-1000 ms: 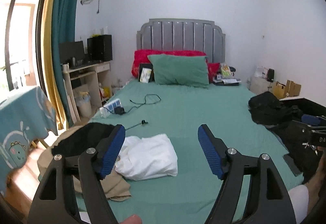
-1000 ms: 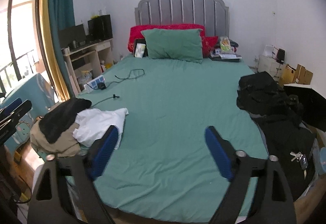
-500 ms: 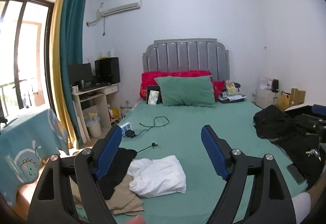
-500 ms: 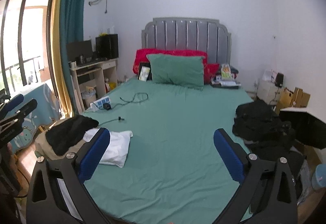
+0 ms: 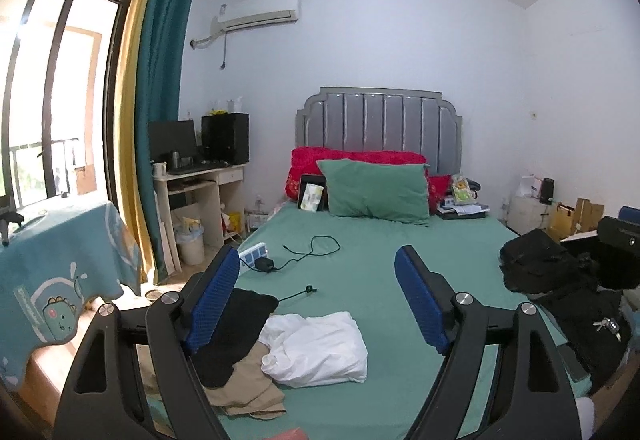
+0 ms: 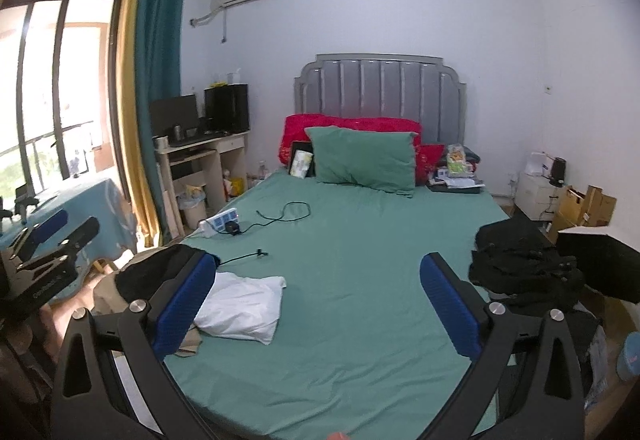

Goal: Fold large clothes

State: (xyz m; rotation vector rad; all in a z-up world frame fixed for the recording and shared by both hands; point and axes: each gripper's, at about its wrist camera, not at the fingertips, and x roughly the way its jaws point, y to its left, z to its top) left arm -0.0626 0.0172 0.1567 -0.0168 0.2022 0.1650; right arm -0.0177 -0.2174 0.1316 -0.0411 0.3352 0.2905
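Left wrist view: left tongs [image 5: 318, 280] spread wide, empty, jaws just opened further. Three garments on bed [image 5: 392, 260] below: white garment [image 5: 320, 348], black garment [image 5: 236, 328], tan garment [image 5: 244, 392].

Right wrist view: right tongs [image 6: 318, 286] likewise wide, empty; one white garment [image 6: 240, 304] beside left pad.

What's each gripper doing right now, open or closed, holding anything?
Left gripper: open, nothing between its pads, raised above the bed.
Right gripper: open, holding nothing, also above the bed.

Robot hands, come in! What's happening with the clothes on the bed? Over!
Left gripper open, empty. Right gripper open, empty. White garment, black and tan clothes piled on the bed, unfolded. Charger cable lying beyond.
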